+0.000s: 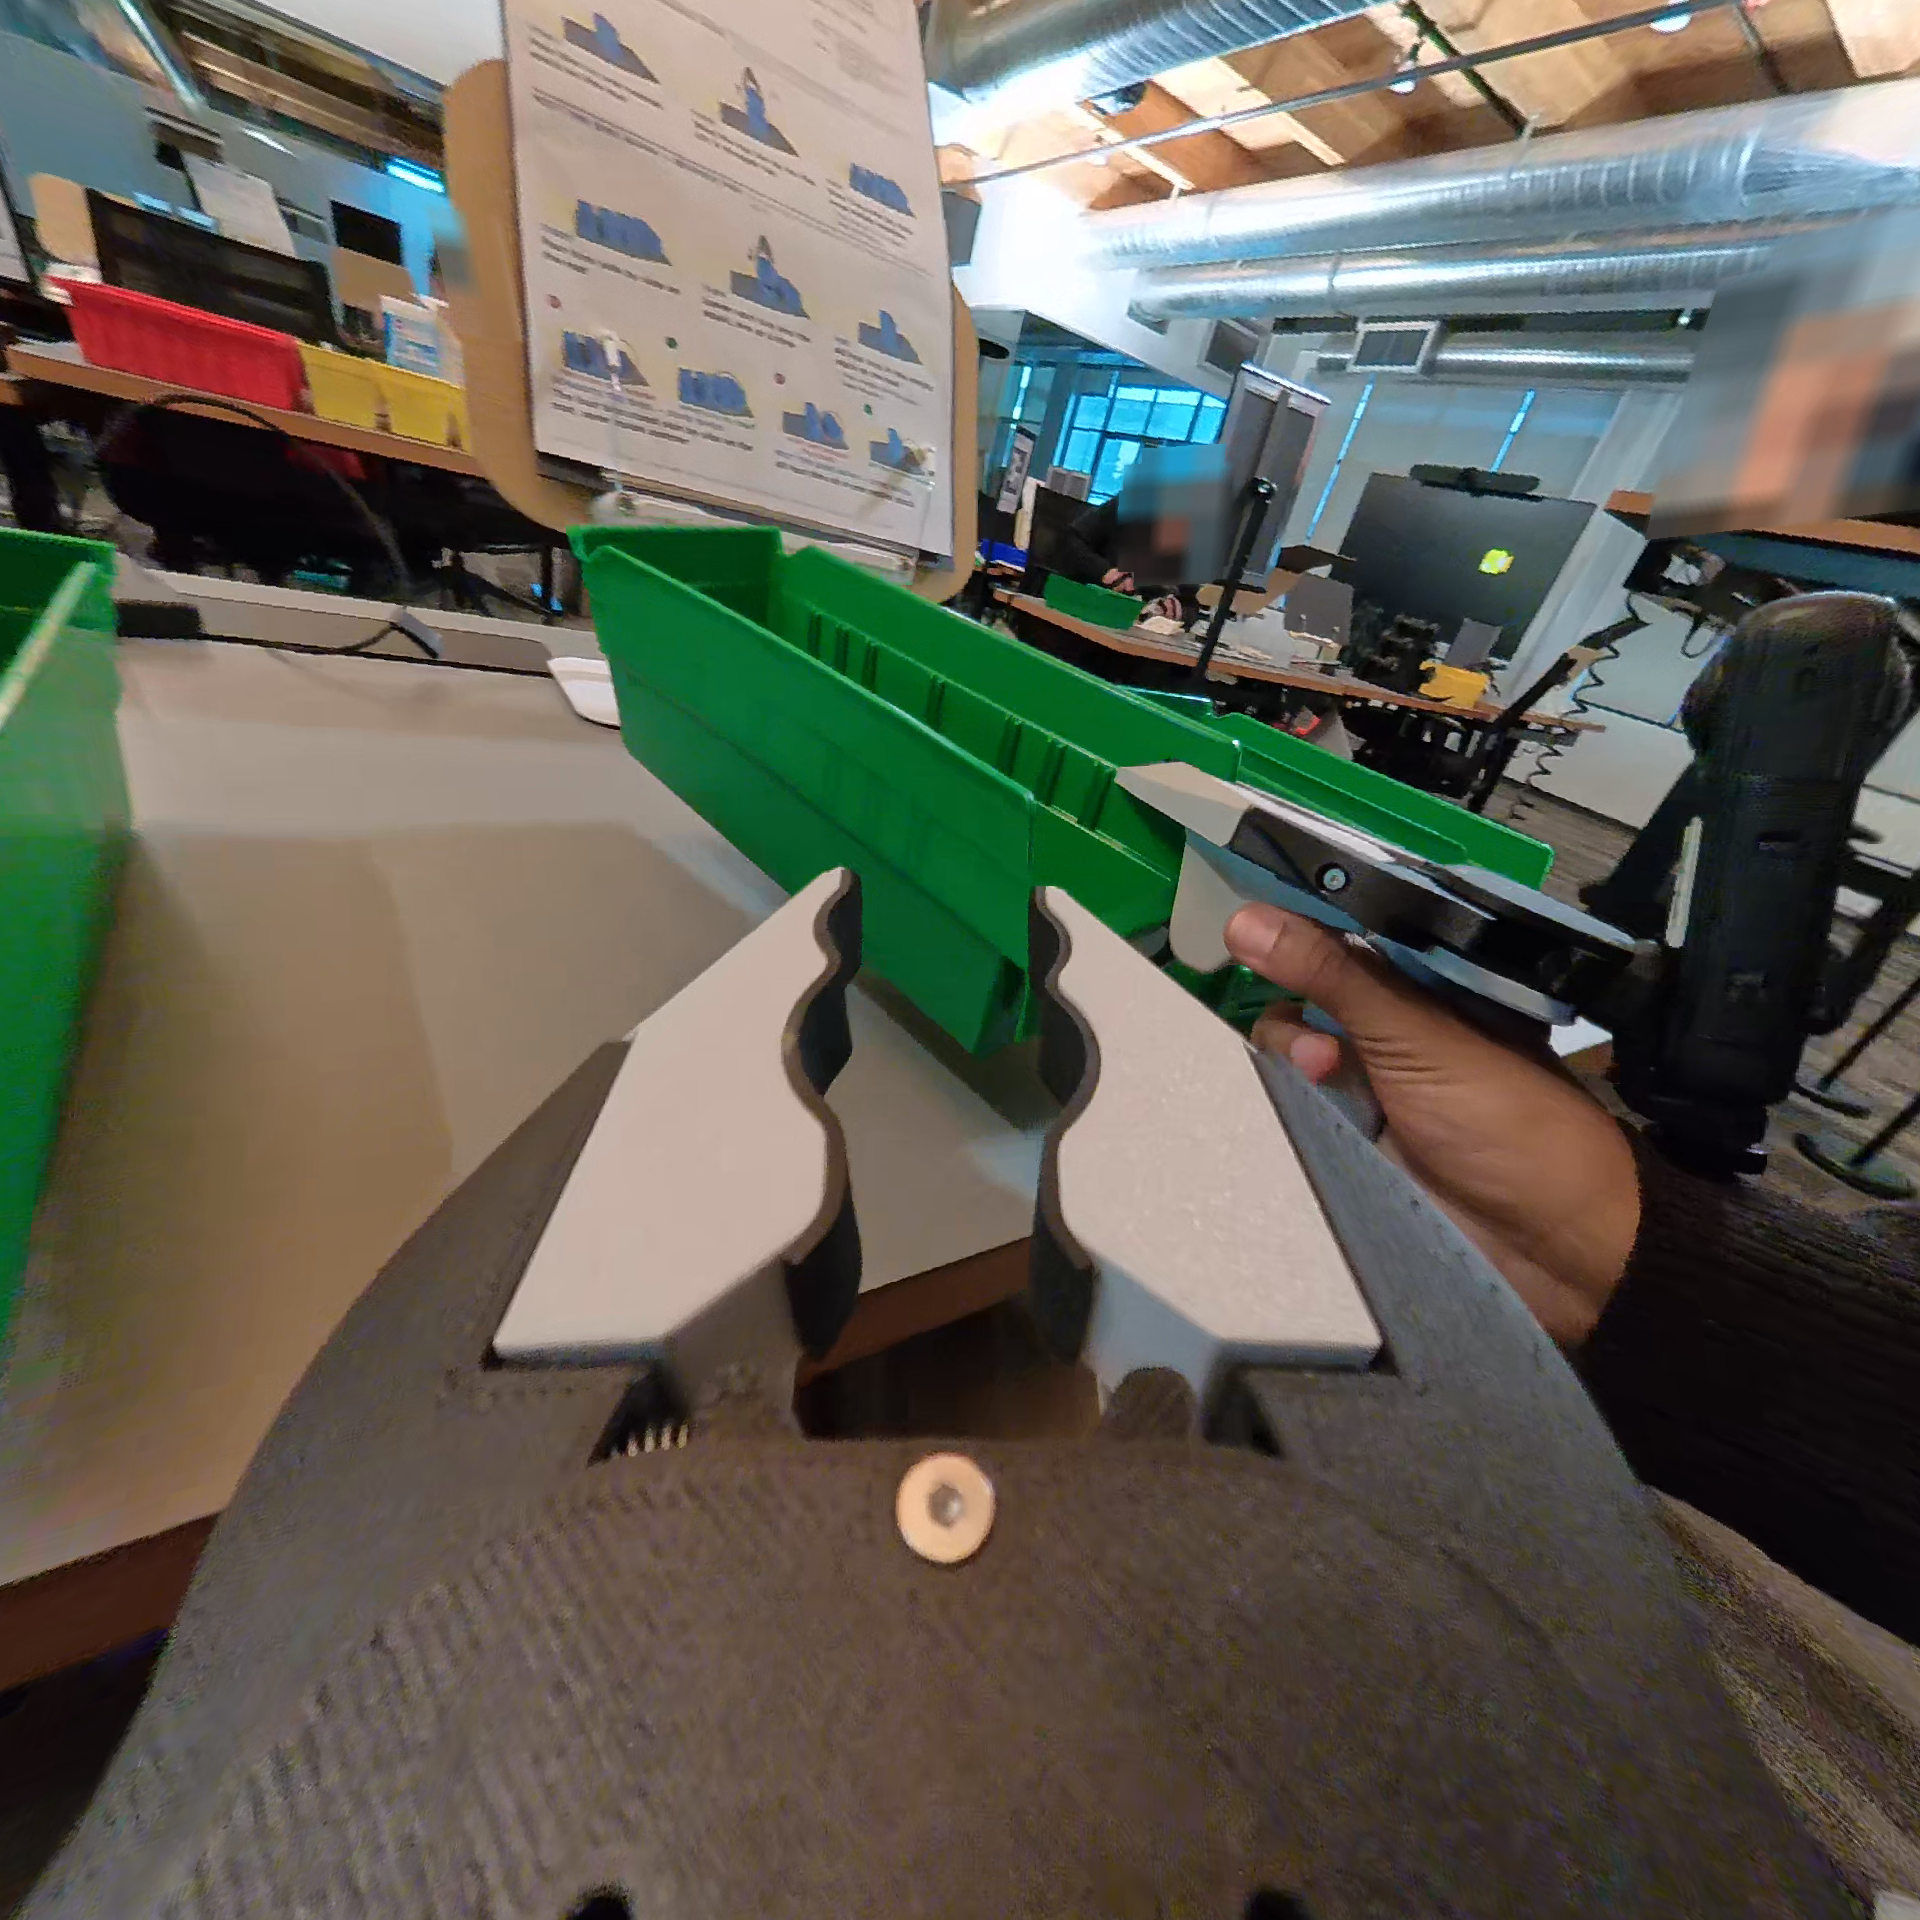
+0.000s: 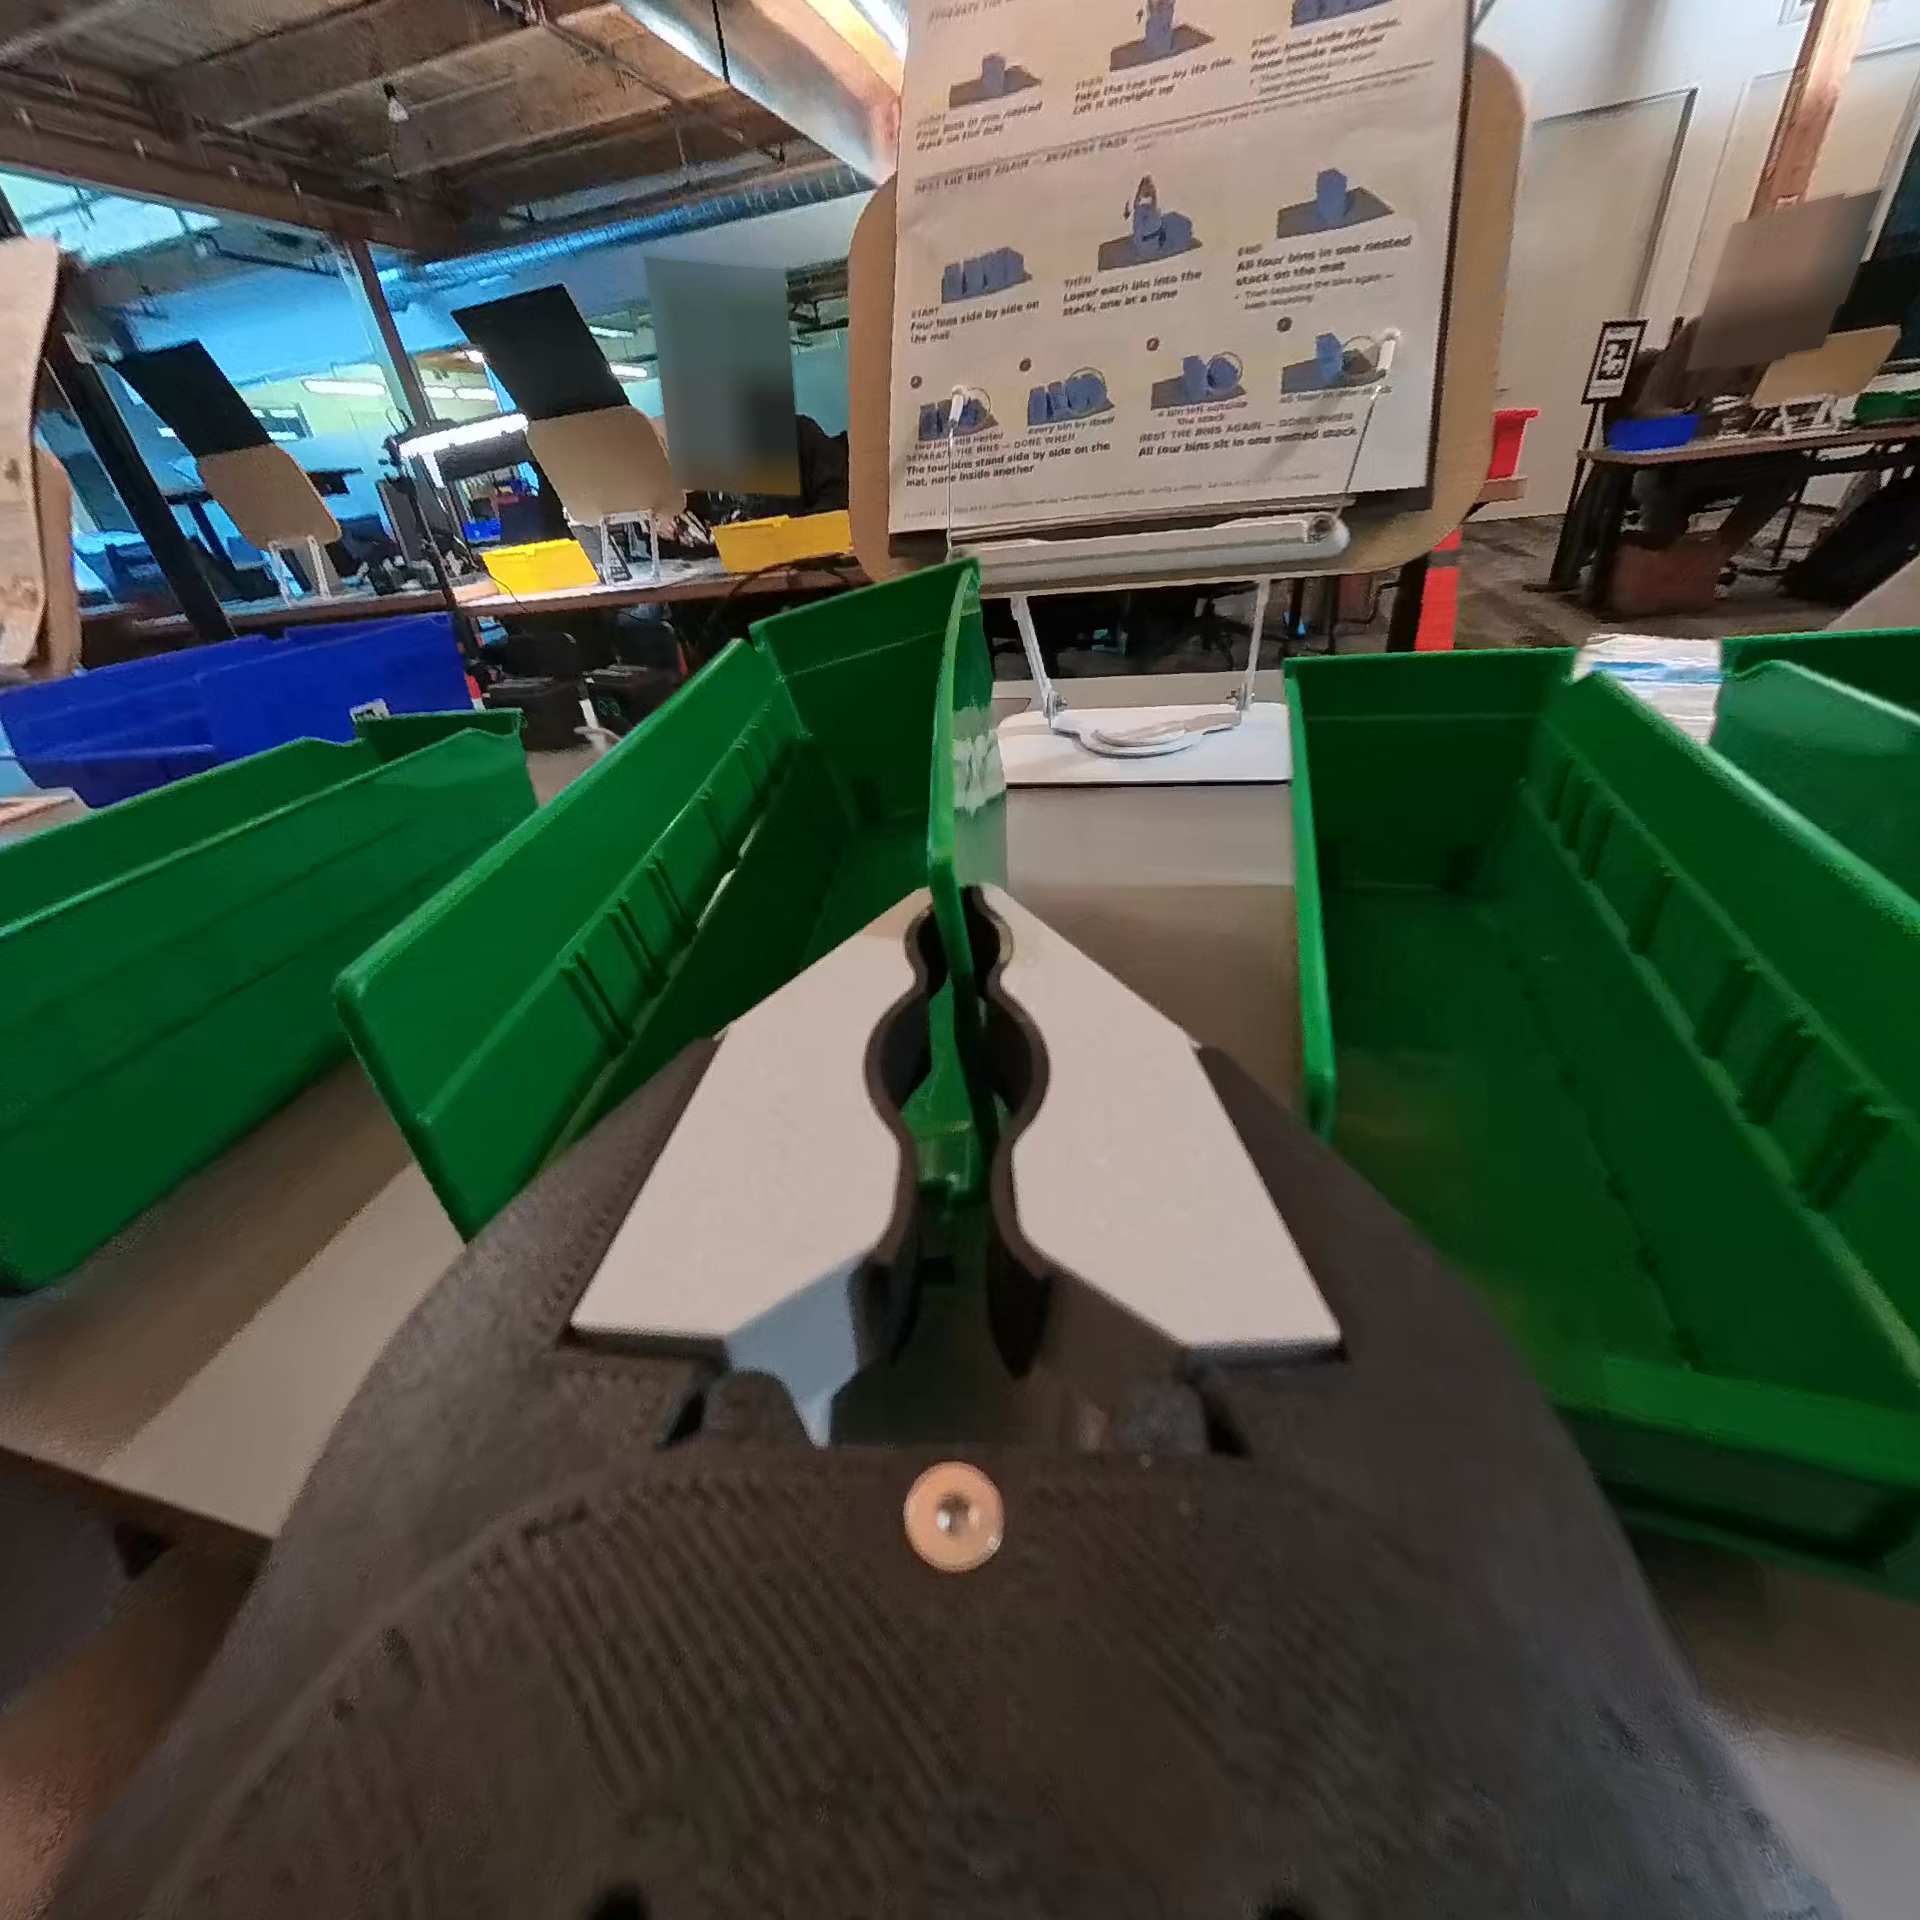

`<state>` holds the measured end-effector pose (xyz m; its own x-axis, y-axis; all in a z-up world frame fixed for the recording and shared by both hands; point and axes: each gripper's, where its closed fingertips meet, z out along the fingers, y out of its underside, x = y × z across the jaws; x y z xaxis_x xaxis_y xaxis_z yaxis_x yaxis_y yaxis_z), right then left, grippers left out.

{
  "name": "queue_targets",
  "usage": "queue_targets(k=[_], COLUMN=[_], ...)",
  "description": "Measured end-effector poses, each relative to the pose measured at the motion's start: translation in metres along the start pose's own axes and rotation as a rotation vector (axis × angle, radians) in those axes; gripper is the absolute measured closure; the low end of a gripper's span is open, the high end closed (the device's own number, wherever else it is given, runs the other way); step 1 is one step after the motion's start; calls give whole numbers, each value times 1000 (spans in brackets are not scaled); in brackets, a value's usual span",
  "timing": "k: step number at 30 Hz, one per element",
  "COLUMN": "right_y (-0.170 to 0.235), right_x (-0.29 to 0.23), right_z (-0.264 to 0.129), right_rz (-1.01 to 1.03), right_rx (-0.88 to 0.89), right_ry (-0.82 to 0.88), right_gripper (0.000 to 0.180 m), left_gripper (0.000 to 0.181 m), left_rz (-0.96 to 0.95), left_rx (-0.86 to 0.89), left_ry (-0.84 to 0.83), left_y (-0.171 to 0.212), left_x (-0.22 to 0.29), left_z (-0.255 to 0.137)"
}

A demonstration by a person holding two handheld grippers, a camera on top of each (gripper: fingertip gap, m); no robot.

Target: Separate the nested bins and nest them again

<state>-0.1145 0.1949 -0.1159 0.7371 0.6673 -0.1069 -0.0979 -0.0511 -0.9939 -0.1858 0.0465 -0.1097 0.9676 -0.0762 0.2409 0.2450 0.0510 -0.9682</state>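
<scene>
In the right wrist view my right gripper (image 2: 961, 920) is shut on the right side wall of a long green bin (image 2: 665, 914), which is tilted and lifted off the grey table (image 2: 1143, 862). A second green bin (image 2: 208, 956) lies to its left, a third (image 2: 1579, 1060) to its right, and a further one (image 2: 1829, 748) at the far right. In the left wrist view my left gripper (image 1: 945, 935) is open and empty, its fingertips just short of the near end of the held bin (image 1: 831, 748). The right gripper (image 1: 1190, 847) clamps that bin's wall there.
An instruction sheet on a white stand (image 2: 1153, 260) stands at the back of the table. Another green bin (image 1: 52, 831) is at the left edge of the left wrist view. A hand (image 1: 1455, 1101) holds the right gripper. Blue bins (image 2: 260, 686) sit behind on the left.
</scene>
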Motion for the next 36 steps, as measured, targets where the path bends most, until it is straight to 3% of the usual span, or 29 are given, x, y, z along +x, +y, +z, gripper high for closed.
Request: queue_targets(k=[10, 18, 25, 29, 33, 36], right_y=[18, 29, 40, 42, 41, 29], right_x=[4, 18, 27, 9, 1, 1], right_z=[25, 14, 12, 10, 2, -5], right_rz=[51, 77, 120, 69, -17, -47], right_rx=[-63, -83, -146, -170, -180, -137], right_ry=[70, 201, 184, 78, 54, 48], right_gripper=[178, 177, 177, 150, 137, 131], left_gripper=[155, 156, 156, 155, 148, 140], left_rz=[4, -9, -6, 0, 43, 138], left_rx=[19, 2, -5, -6, 14, 51], left_ry=[-99, -63, -29, -17, -54, -298], left_y=[-6, -1, 1, 1, -7, -33], left_x=[-30, -19, -11, -8, -17, -70], left_z=[-21, -14, -6, -1, 2, -6])
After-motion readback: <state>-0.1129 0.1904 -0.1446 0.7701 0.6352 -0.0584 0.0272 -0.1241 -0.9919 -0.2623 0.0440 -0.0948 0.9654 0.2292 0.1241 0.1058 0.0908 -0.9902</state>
